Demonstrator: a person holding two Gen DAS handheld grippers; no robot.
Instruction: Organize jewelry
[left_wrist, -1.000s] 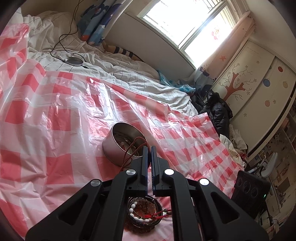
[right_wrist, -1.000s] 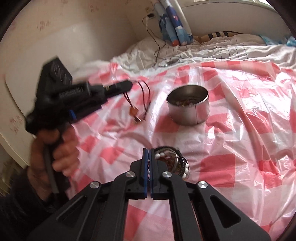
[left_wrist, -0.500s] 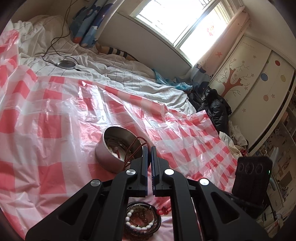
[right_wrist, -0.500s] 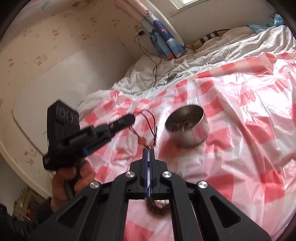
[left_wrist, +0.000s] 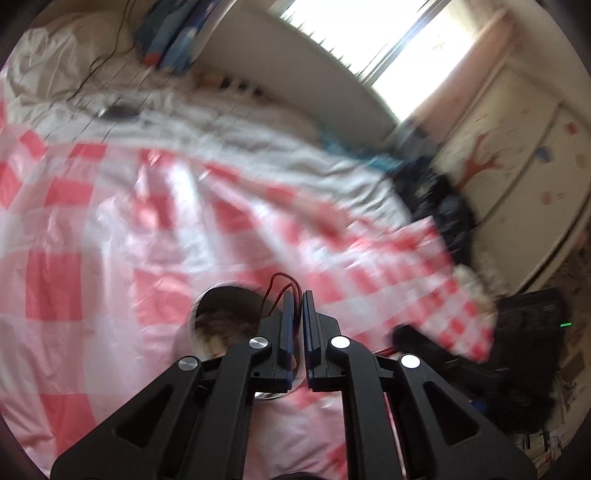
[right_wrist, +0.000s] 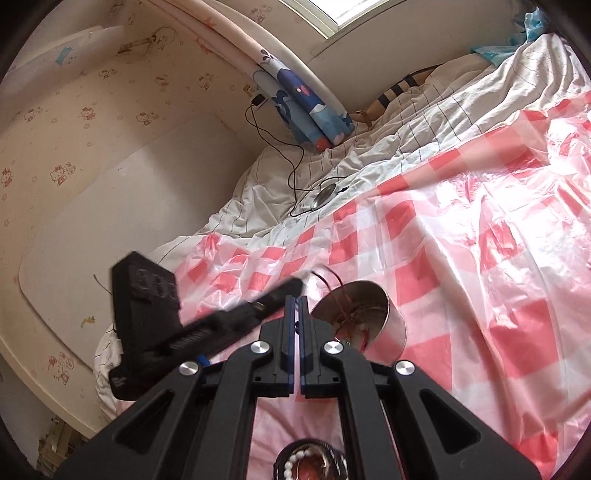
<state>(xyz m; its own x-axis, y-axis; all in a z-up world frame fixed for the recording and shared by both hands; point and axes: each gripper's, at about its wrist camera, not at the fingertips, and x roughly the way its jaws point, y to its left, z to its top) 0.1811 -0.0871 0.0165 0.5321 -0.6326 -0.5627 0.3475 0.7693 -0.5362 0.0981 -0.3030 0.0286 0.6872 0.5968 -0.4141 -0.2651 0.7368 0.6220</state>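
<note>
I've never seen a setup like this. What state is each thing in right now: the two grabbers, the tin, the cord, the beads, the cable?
Left gripper: shut on the red cord.
Right gripper: shut, empty.
Red cord: pinched at the left gripper's tips, hanging into the tin.
Metal tin: open, no lid, jewelry inside.
Bead bracelets: coiled on the checked sheet, untouched.
Black cable: plugged into the wall.

No legible text, label, brand or number found; marks on the black gripper housing (right_wrist: 147, 291) are blurred.
</note>
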